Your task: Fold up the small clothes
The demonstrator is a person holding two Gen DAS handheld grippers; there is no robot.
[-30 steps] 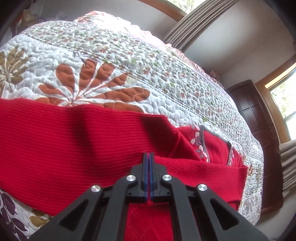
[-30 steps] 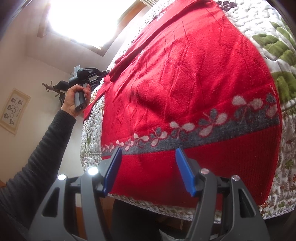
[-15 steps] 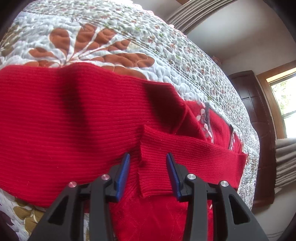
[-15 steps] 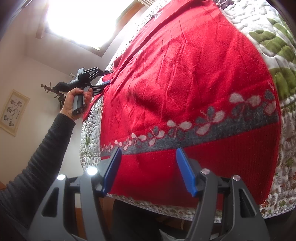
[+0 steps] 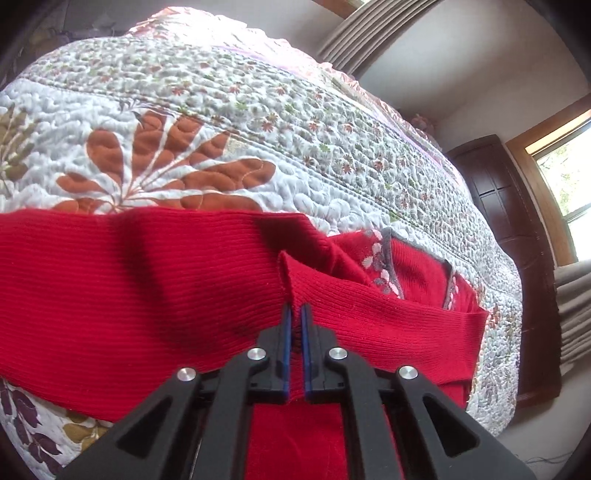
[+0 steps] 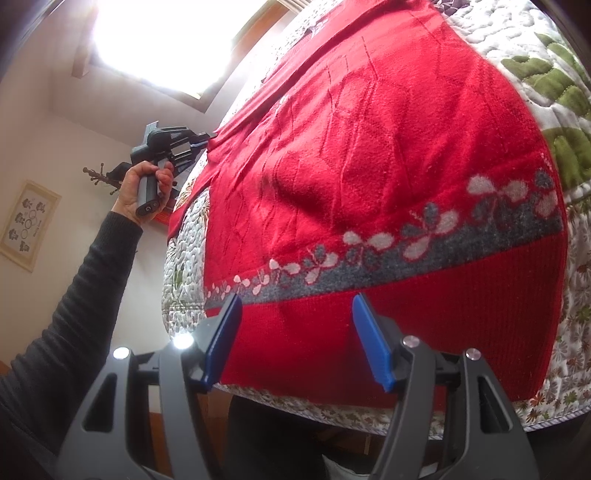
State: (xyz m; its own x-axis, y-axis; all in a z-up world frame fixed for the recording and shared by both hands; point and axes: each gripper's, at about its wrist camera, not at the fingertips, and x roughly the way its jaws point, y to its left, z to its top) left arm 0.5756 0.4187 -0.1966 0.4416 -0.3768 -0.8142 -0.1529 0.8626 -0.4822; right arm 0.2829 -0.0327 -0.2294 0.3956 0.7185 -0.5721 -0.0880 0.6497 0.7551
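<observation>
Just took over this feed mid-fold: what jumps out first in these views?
A bright red sweater lies spread across a floral quilt, its grey flowered band near the hem. The left gripper is pinched on the sweater's ribbed cuff; the right gripper stands open over the hem.

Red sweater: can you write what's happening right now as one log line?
left tongs: shut on red sweater cuff | right tongs: open over hem | surface: quilt

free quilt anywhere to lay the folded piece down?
Yes: the floral quilted bedspread is bare beyond the red knit sweater, toward the curtains. Narrow bare strip below its hem. Crowded at the sleeve cuff, clamped by the left gripper; right gripper open.
</observation>
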